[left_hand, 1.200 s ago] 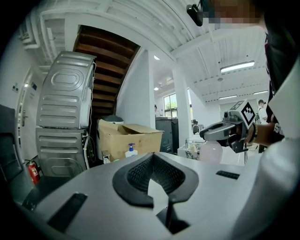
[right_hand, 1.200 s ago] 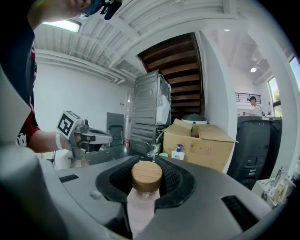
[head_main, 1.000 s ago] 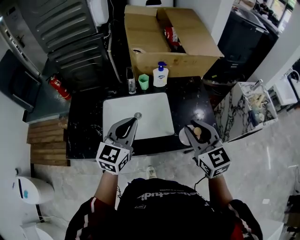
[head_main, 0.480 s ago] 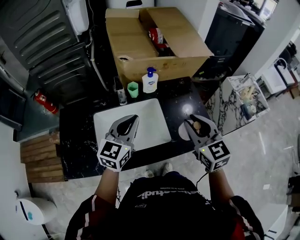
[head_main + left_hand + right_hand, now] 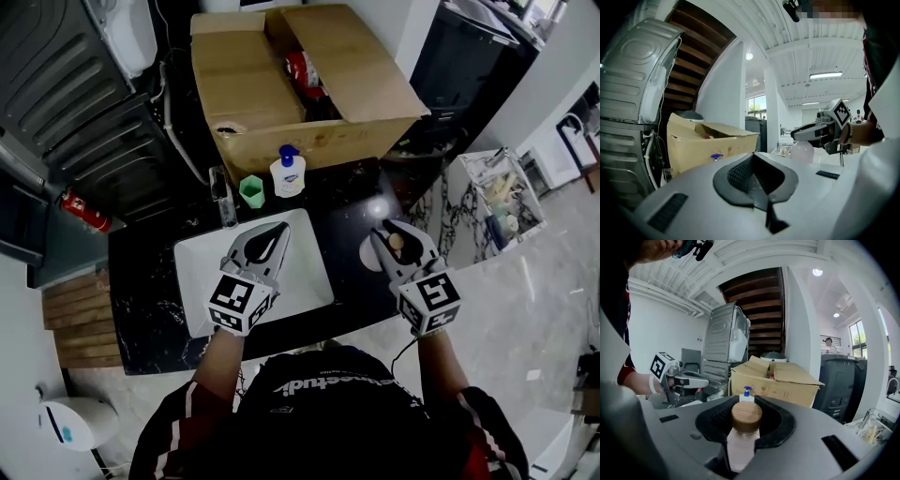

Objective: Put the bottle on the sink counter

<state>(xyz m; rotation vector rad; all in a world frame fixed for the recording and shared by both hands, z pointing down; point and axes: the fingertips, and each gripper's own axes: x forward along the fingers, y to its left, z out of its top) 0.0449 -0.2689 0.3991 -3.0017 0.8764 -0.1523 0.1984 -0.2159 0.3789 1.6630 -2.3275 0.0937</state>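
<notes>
Right gripper (image 5: 397, 234) is clamped on the bottle (image 5: 746, 416) just below its wooden cap. The bottle is upright, long axis vertical, cap uppermost, over the black counter (image 5: 352, 202) right of the sink (image 5: 309, 281). Left gripper (image 5: 272, 232) is over the sink, jaws together, empty.

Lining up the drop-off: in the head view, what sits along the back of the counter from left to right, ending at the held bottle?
Chrome faucet → green cup → soap pump bottle → wood-capped bottle in the right gripper.
</notes>
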